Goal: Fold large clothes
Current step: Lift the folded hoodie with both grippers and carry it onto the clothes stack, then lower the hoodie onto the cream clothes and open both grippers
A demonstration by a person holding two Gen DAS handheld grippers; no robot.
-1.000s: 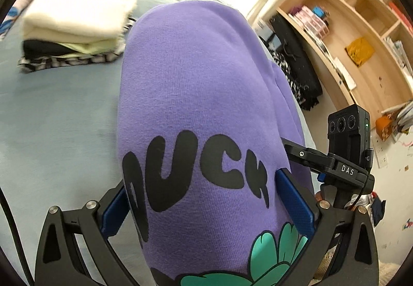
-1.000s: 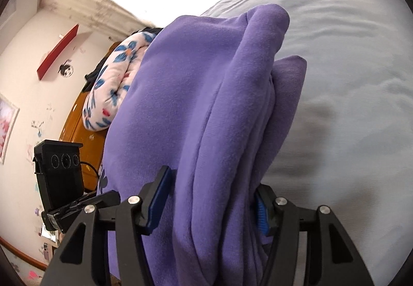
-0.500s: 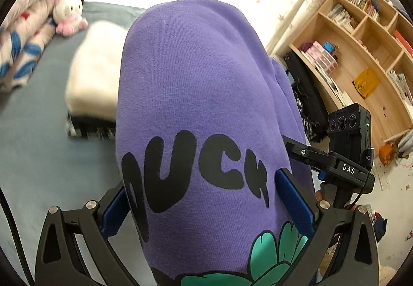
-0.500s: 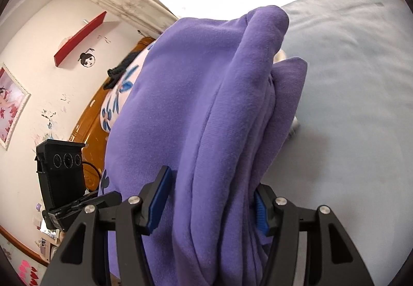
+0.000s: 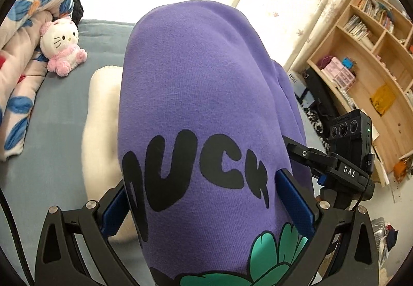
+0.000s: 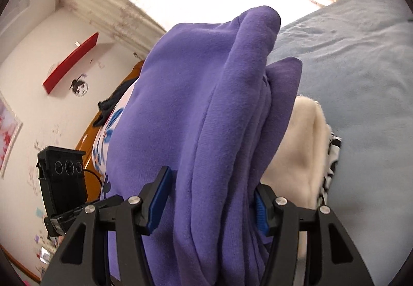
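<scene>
While both grippers are carrying the folded purple sweatshirt (image 5: 196, 95) across the bed (image 5: 59, 115), the pile of folded clothes (image 6: 302, 146) is now coming in right underneath it, where a second ago it lay well off. The left gripper (image 5: 206, 198) and right gripper (image 6: 209, 198) are each pinching the bundle between their fingers. Folding seems finished; setting it on the pile looks next.

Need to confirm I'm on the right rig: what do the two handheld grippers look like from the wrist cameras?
Both are black, angular frames with triangular cut-outs and silver bolts. The left gripper and right gripper each carry blue textured pads. In the left wrist view, the other unit shows a black camera block with three lenses, a green light and a "DAS" label. A thin black cable trails from it.
</scene>
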